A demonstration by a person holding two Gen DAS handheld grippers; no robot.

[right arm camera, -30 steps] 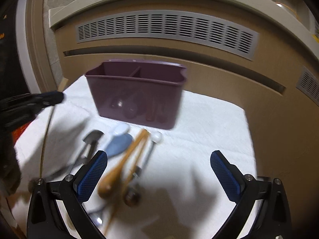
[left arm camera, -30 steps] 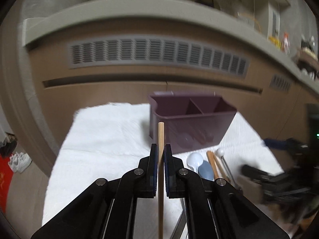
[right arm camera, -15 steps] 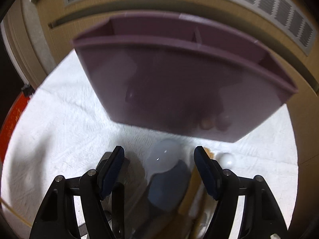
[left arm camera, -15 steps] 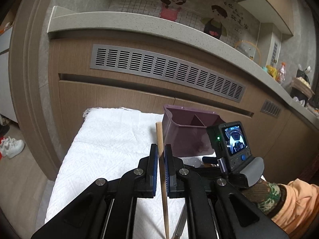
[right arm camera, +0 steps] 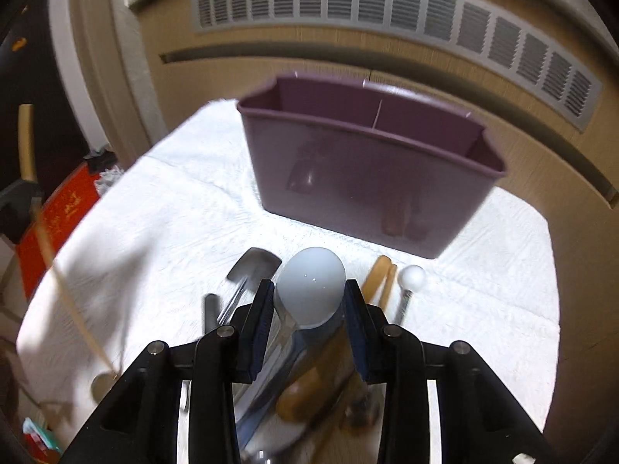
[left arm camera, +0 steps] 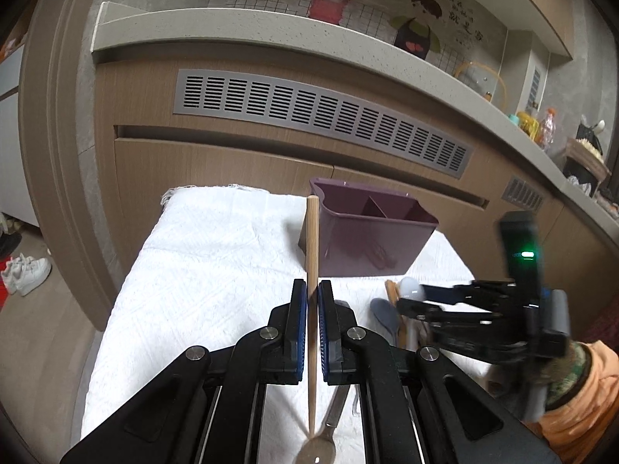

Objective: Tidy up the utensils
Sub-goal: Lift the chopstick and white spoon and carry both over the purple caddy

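Left gripper (left arm camera: 312, 297) clamped on wooden chopstick (left arm camera: 312, 247); right gripper (right arm camera: 309, 294) closing around white spoon (right arm camera: 311, 286).

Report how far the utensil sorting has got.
Done: nothing visible inside the purple caddy. In hand: left gripper clamps a wooden stick; right gripper jaws are closing around the white spoon. Left: spatula, wooden pieces and others on the cloth.

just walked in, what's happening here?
A person is sorting utensils into a purple divided caddy on a white cloth, with a pair of tongs in each hand. The left tongs are shut on a wooden stick, held upright. The right tongs are closing around a white spoon bowl in the utensil pile. No utensil stands up out of the caddy.
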